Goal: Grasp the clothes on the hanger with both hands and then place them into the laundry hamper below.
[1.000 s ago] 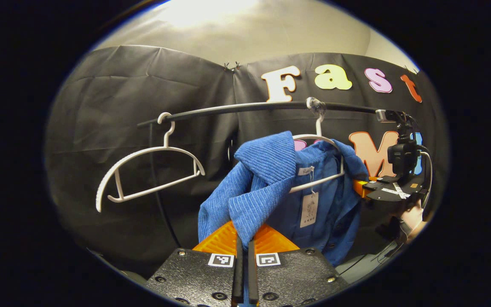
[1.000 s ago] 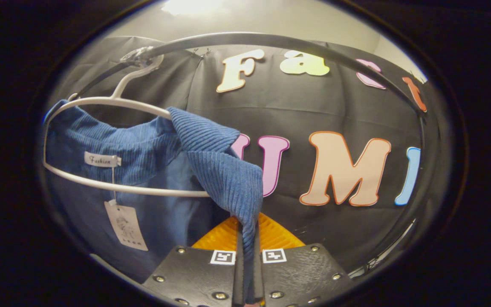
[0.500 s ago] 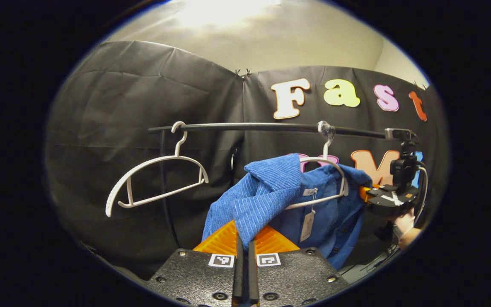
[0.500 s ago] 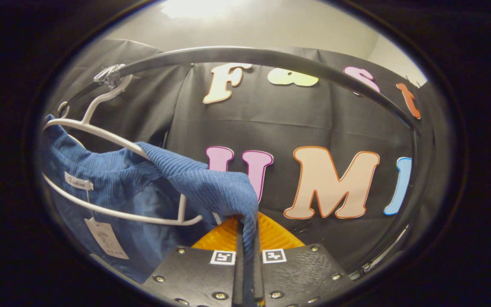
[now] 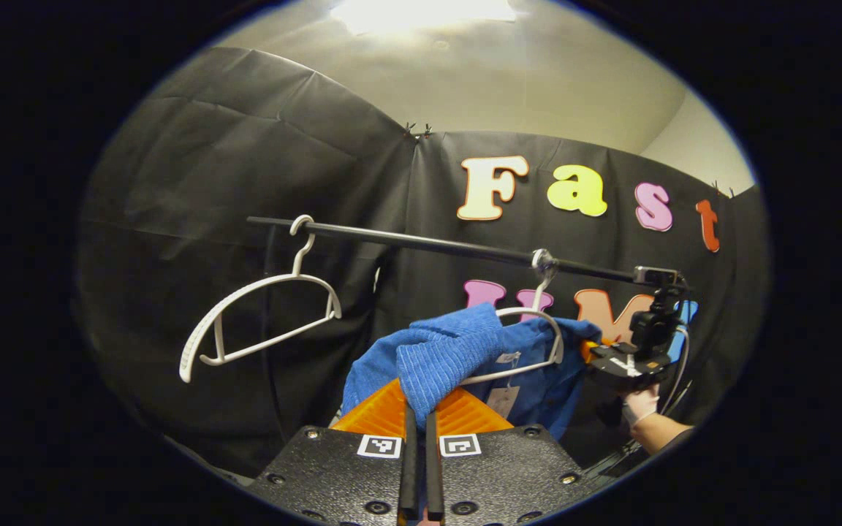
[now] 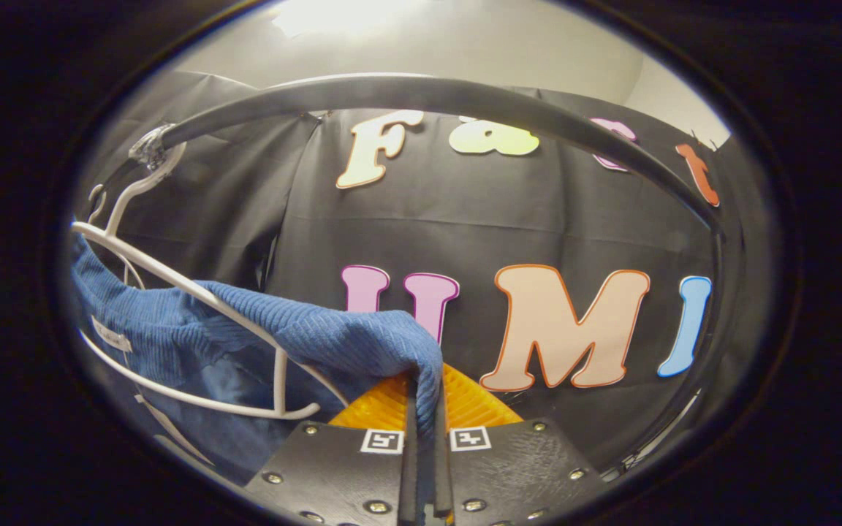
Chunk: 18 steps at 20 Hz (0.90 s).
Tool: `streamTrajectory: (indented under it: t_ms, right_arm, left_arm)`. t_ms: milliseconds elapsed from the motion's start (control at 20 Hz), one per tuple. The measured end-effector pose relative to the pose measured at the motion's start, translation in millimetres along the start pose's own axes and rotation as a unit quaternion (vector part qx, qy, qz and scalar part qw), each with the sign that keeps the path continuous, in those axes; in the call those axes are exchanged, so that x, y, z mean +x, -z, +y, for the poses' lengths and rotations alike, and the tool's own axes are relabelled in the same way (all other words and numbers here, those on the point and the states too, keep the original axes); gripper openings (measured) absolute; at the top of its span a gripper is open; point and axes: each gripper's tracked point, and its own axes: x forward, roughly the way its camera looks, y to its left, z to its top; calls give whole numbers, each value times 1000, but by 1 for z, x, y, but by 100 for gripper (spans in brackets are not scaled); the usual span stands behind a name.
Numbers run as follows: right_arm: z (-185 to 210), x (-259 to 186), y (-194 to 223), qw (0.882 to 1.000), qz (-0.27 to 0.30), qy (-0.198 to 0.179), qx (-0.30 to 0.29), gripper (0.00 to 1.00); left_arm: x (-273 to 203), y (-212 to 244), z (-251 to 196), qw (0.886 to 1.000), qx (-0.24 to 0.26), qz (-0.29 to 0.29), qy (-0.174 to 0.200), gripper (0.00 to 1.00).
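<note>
Pulling back from the rail (image 5: 450, 247) with both tools clamped on the garment (image 5: 441, 359): left tool (image 5: 418, 467) pinched shut on one shoulder, right tool (image 6: 425, 475) shut on the other. Compared with a second ago, sits farther from the rail and lower; right shoulder now drawn off the hanger (image 6: 194, 296) end, left likewise bunched clear. Garment only loosely draped on the hanger, so likely nearly free for lowering to the hamper. Blue ribbed corduroy-like cloth, soft, folding at the grip. White thin curved plastic hanger; second, bare hanger (image 5: 260, 314) alongside. Rail: dark slim round bar.
</note>
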Motion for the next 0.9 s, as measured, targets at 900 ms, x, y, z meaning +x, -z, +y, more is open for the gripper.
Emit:
streamTrajectory:
  t_ms: [900]
  right_arm:
    - [11,44,15,999,-1,-27,27,9]
  left_arm:
    - [38,-14,78,998,28,-3,-64,5]
